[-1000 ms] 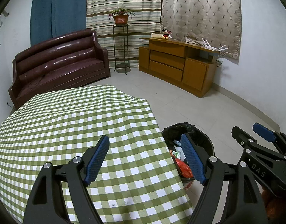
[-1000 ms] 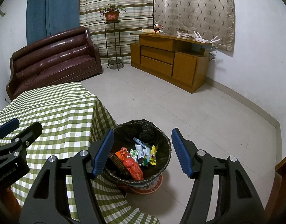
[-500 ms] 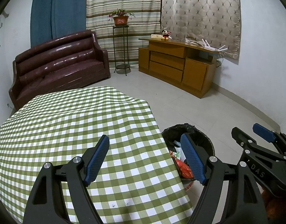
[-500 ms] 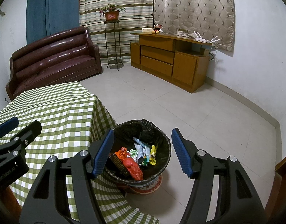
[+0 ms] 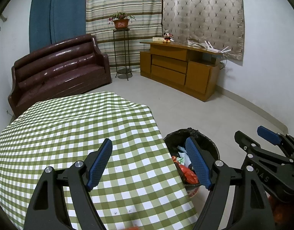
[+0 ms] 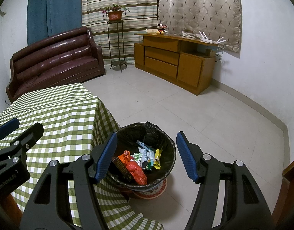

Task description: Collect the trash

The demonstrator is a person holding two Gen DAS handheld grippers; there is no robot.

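Green-checked tablecloth (image 5: pixel 74 134) lies bare under the left gripper (image 5: pixel 149 161), jaws spread and empty, while the right gripper (image 6: pixel 146 154), likewise spread, hangs over the lined bin (image 6: pixel 166 140) beside the table, where the trash (image 6: pixel 139 163) sits, so collection looks finished.

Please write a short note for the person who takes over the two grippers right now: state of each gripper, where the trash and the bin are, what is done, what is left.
Left gripper: open, nothing between its fingers, over the checked tablecloth.
Right gripper: open, nothing held, pointing down at the trash bin.
The bin, lined with a black bag, stands on the floor at the table's corner. Inside it: an orange bag, a dark box, tubes and wrappers.
Done: this trash is in the bin.
Left: no trash shows on the visible part of the cloth or floor. Check the areas outside both views before finishing.
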